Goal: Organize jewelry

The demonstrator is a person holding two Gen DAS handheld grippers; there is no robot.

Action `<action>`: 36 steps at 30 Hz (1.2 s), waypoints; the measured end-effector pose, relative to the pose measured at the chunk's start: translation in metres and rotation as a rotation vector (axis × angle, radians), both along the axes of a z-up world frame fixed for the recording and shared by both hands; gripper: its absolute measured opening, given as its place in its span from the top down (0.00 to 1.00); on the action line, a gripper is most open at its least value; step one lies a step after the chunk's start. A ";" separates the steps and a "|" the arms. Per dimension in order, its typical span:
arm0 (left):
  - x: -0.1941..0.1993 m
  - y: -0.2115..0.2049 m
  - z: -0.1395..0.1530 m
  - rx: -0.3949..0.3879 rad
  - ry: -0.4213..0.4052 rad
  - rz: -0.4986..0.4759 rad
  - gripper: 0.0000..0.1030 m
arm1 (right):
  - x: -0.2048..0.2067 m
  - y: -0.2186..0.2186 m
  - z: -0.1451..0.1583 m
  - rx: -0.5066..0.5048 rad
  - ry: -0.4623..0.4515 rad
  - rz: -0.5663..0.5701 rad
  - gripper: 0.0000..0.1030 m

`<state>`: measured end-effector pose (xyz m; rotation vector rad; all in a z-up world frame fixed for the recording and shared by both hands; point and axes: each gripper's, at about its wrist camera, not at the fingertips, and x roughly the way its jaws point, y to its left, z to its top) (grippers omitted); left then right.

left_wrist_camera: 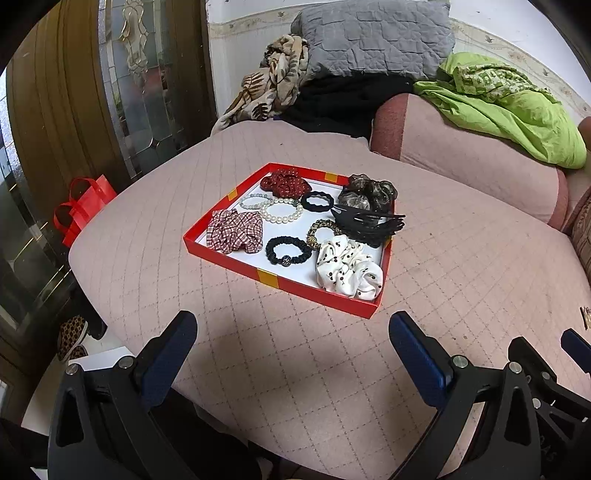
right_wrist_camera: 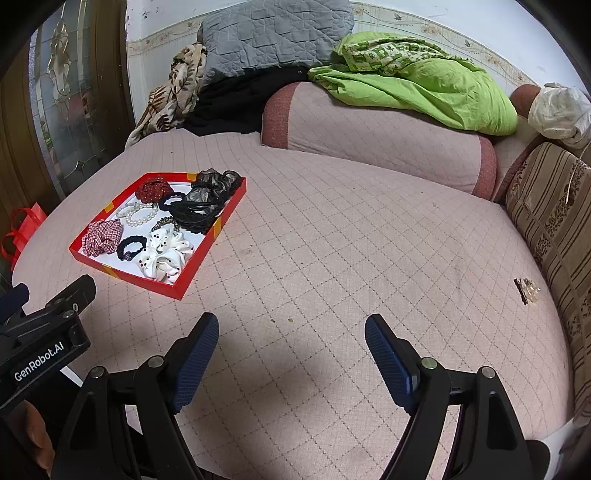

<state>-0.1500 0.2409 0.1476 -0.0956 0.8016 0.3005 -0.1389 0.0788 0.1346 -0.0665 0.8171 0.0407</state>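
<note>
A red tray (left_wrist_camera: 284, 282) (right_wrist_camera: 192, 275) lies on the pink quilted bed and holds several hair ties and bracelets: a plaid scrunchie (left_wrist_camera: 236, 230), a white scrunchie with dark spots (left_wrist_camera: 349, 271) (right_wrist_camera: 166, 256), pearl bracelets (left_wrist_camera: 280, 209), a black hair tie (left_wrist_camera: 288, 251) and a black claw clip (left_wrist_camera: 373, 225). A small hair clip (right_wrist_camera: 526, 290) lies alone on the quilt at the right, near a striped cushion. My left gripper (left_wrist_camera: 293, 326) hovers open in front of the tray, holding nothing. My right gripper (right_wrist_camera: 291, 330) is open over bare quilt, to the right of the tray.
Pink bolster (right_wrist_camera: 373, 140), green blanket (right_wrist_camera: 424, 85) and grey pillow (right_wrist_camera: 273, 33) lie behind the tray. A striped cushion (right_wrist_camera: 550, 221) borders the right side. A red bag (left_wrist_camera: 85, 206) sits on the floor left of the bed, by a glass door.
</note>
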 end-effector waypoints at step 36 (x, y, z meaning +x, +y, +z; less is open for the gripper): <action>0.001 0.003 -0.004 -0.055 0.022 -0.004 0.00 | -0.004 0.003 -0.003 -0.016 -0.004 0.008 0.15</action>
